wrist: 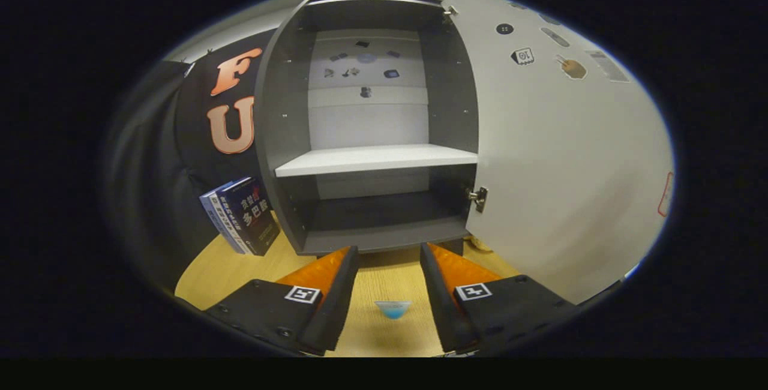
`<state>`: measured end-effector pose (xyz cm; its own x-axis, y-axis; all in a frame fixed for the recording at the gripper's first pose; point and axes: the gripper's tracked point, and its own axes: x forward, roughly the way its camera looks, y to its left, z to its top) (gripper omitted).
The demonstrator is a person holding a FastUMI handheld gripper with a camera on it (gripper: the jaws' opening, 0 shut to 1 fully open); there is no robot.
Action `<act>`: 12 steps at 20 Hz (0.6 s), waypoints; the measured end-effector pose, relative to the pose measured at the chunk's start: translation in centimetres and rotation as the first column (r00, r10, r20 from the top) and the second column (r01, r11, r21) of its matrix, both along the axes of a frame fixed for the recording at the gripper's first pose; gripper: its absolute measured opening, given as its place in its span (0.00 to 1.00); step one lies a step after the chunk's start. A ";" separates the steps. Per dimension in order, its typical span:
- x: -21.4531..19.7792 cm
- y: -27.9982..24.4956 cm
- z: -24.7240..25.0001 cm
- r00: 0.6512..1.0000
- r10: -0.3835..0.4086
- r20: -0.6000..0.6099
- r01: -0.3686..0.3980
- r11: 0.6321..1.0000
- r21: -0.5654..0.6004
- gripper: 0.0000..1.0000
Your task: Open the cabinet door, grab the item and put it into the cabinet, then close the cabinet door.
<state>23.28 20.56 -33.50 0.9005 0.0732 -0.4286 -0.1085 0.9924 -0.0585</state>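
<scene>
A grey cabinet [282, 138] stands just ahead of my fingers on a wooden table [384, 318]. Its door [558, 156] is swung wide open to the right, hanging on a metal hinge [478, 198]. Inside, a white shelf [375, 159] splits the cabinet into an upper and a lower compartment, and both look bare. Two dark books [243, 216] lean against the cabinet's left outer wall, beyond my left finger. My gripper [389, 255] is open, with nothing between its fingers, its tips close to the cabinet's bottom front edge.
Small stickers dot the open door's inner face [522, 56] and the cabinet's back panel [366, 60]. A small blue mark [393, 309] lies on the table between my fingers. Black cloth [180, 138] hangs behind the books.
</scene>
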 end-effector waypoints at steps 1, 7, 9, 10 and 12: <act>0.1 -0.1 -1.1 1.000 -0.001 -0.015 0.001 1.000 -0.004 0.75; 0.3 -0.8 -6.8 0.995 -0.013 -0.094 0.011 1.000 -0.016 0.97; 0.3 -1.3 -8.6 0.992 -0.024 -0.122 0.021 1.000 -0.022 0.98; 0.3 -1.7 -9.4 0.990 -0.032 -0.134 0.028 0.999 -0.026 0.98; 0.1 -2.2 -10.7 0.986 -0.044 -0.162 0.042 0.999 -0.019 0.98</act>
